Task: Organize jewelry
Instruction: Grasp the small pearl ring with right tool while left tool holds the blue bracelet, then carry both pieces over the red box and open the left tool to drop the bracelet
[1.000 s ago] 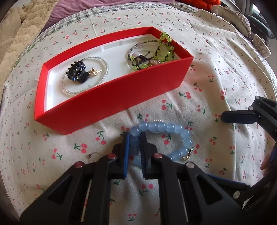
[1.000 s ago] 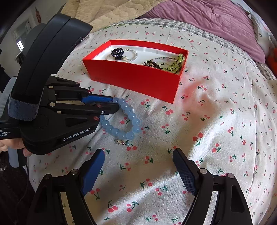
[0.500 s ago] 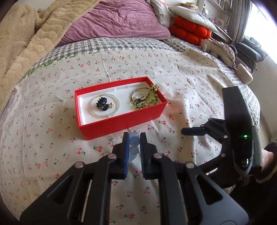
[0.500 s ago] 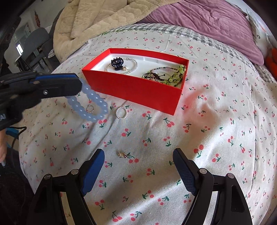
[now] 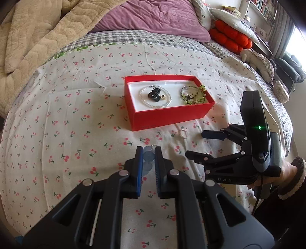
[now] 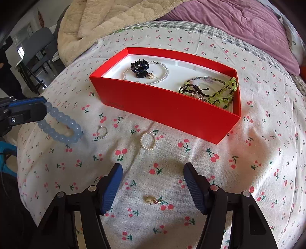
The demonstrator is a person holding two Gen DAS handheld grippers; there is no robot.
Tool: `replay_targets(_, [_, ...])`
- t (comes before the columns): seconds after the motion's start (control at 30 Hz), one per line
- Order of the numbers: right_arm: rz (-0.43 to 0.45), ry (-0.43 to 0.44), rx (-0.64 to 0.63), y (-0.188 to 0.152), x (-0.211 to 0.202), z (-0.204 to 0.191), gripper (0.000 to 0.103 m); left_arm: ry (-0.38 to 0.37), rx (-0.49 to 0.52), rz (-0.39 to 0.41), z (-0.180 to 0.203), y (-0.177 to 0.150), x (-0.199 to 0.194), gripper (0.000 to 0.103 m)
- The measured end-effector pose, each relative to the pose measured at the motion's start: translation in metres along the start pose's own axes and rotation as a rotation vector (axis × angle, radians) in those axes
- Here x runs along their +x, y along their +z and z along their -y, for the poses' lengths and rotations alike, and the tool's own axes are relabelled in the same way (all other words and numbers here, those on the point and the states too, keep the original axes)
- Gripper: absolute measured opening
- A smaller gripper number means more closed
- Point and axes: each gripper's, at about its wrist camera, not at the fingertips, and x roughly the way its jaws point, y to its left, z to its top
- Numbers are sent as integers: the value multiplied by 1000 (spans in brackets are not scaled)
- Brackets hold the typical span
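Observation:
My left gripper (image 5: 148, 151) is shut on a pale blue bead bracelet (image 5: 148, 155) and holds it above the cherry-print cloth; the bracelet (image 6: 61, 124) hangs from its tips in the right wrist view. A red box (image 5: 168, 115) holds a pearl bracelet, a black hair claw (image 6: 139, 67) and green bead bracelets (image 6: 221, 92). My right gripper (image 6: 153, 172) is open and empty, just above a gold earring (image 6: 151, 200). A small pearl ring (image 6: 148, 140) and a thin ring (image 6: 101, 132) lie in front of the box.
The cloth covers a bed. A beige blanket (image 5: 34, 38) and a purple pillow (image 5: 153, 17) lie behind the box. Red and grey cushions (image 5: 231, 36) sit at the far right. A chair (image 6: 36, 49) stands beyond the bed's left edge.
My left gripper lifted the blue bracelet off the cloth and drew back and up. My right gripper moved forward and lower, towards the gold earring and the box.

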Motion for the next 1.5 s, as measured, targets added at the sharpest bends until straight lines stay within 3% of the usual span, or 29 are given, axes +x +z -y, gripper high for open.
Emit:
replay_targets(0.33, [7, -10, -21, 18, 14, -10, 42, 13, -40, -9, -23, -4, -4, 13])
replay_targets(0.67, [-5, 2, -1, 27, 19, -6, 9, 14, -41, -9, -24, -3, -5, 13])
replay_targets(1.2, [53, 49, 12, 20, -19, -1, 6, 9, -53, 18, -21, 8, -11, 13])
replay_targets(1.5, [128, 94, 60, 28, -55, 7, 6, -14, -67, 61, -14, 23, -20, 13])
